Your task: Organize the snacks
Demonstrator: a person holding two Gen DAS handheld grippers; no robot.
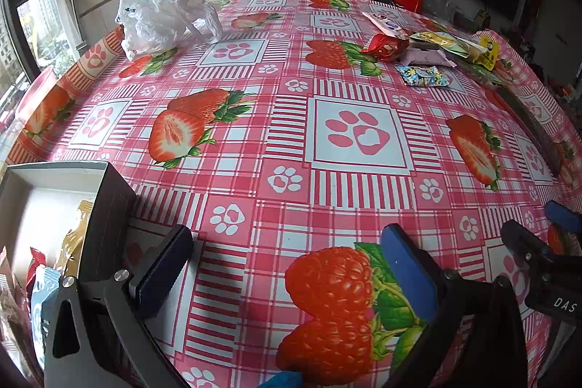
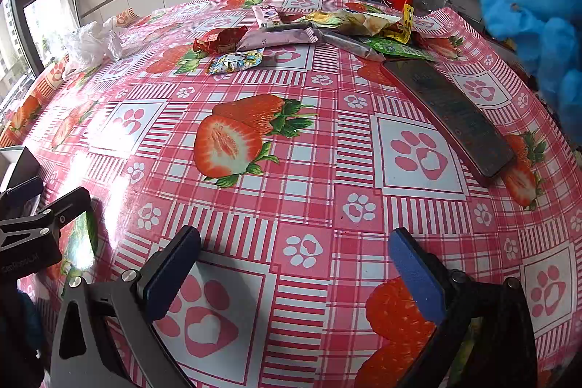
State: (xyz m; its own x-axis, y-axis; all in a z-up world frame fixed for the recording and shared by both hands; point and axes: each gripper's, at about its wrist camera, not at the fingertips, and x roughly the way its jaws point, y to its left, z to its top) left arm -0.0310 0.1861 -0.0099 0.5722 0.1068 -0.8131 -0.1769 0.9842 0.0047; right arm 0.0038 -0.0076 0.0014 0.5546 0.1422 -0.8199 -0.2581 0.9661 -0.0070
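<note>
1. Plainly, both tools are idle: the left gripper [image 1: 287, 264] hangs low over the table with its jaws spread wide and nothing between them, and the right gripper [image 2: 294, 264] is the same, released and empty beside it.
2. The box [image 1: 54, 170] sits at the near left corner, just beside the left gripper's left finger, probably so that each snack has only a short trip once fetched. Several packets [image 1: 43, 279] already stand on edge inside it, so I judge the sorting partly done.
3. The loose snacks [image 2: 291, 35] are well apart from both grippers, heaped on the far right part of the table: a red wrapper [image 2: 218, 40], a pink bar [image 2: 276, 39], a small blue flowered packet [image 2: 236, 60], and yellow and green packets behind.
4. A dark phone [image 2: 451, 111] lies flat near the heap, toward the right edge; a reach from the right should avoid it.
5. The table wears a glossy pink checked cloth [image 1: 356, 133] printed with strawberries and paw marks. A crumpled white plastic bag [image 1: 163, 17] rests far left.
6. Beyond are windows, a white counter and dark shelving.
</note>
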